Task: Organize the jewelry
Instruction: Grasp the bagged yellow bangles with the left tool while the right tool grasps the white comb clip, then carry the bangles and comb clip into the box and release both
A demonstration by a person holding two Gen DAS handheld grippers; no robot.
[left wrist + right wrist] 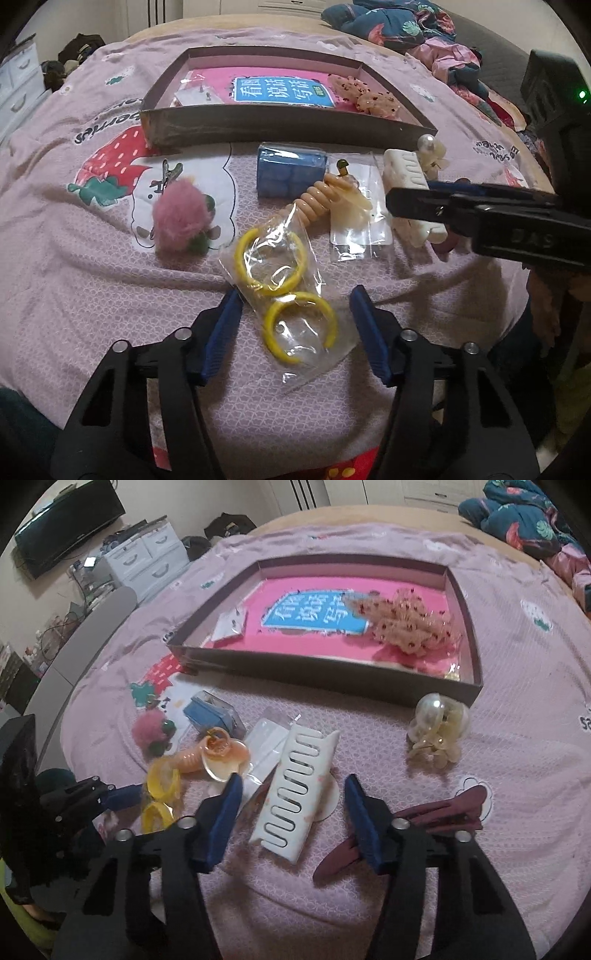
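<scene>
My left gripper (295,299) is open, its jaws on either side of a clear bag with two yellow hoops (284,291) on the bed. My right gripper (293,786) is open around a white hair claw clip (295,794); it shows from the side in the left wrist view (406,201) over that clip (402,170). A shallow brown box (258,123) with a pink book inside holds a pink scrunchie (410,624) and a small card (231,622). A pearl hair piece (439,731), peach coil clip (218,755) and maroon clips (439,812) lie loose.
A pink pom-pom clip (181,214) and a blue box (291,173) lie on the purple strawberry bedspread (92,295). Clear packets (356,221) lie by the coil clip. Bedding is piled at the back right (406,22). White drawers (147,557) and a TV (66,528) stand to the left.
</scene>
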